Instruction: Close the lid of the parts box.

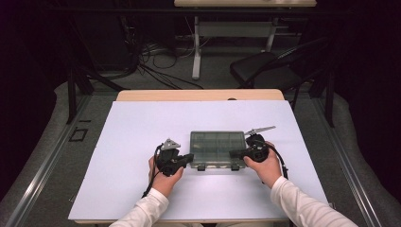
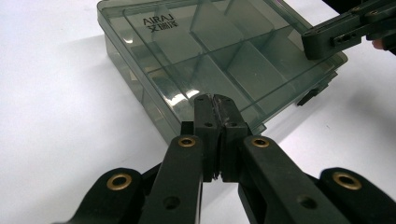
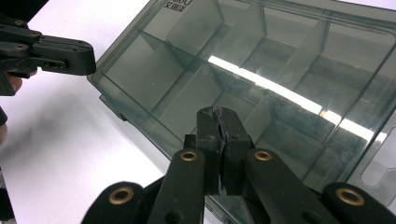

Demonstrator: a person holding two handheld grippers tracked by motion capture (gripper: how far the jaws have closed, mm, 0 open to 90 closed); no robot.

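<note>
The left gripper (image 1: pixel 188 157) sits just left of centre in the high view, held in the person's left hand (image 1: pixel 164 177), its tip against the left end of a smoky grey compartment box (image 1: pixel 217 148). In the left gripper view its two black jaws rise from the bottom middle of the frame and are pressed together with nothing between them (image 2: pixel 215 101); their tips lie over the near edge of the box (image 2: pixel 196 51), though whether they actually touch the lid cannot be told. The right gripper (image 1: pixel 235 153), held in the right hand (image 1: pixel 265 168), comes in from the right of centre and meets the right end of the box. Its own jaws are likewise closed on nothing (image 3: pixel 217 112), with their tips over the clear lid (image 3: pixel 280 70).

The box lies in the middle of the white table sheet (image 1: pixel 142 127), lid down, its dividers showing through the tinted plastic. Two dark latches (image 1: pixel 201 167) stick out from its lower edge in the high view. Lettering is printed near one corner of the lid, at the upper left in the left gripper view (image 2: pixel 158 22).

Each gripper view also catches the other gripper: at the upper right in the left gripper view (image 2: pixel 327 39) and at the upper left in the right gripper view (image 3: pixel 70 58), each touching a box corner.

A dark chair (image 1: pixel 269 66) stands beyond the table, in the upper right of the high view.
</note>
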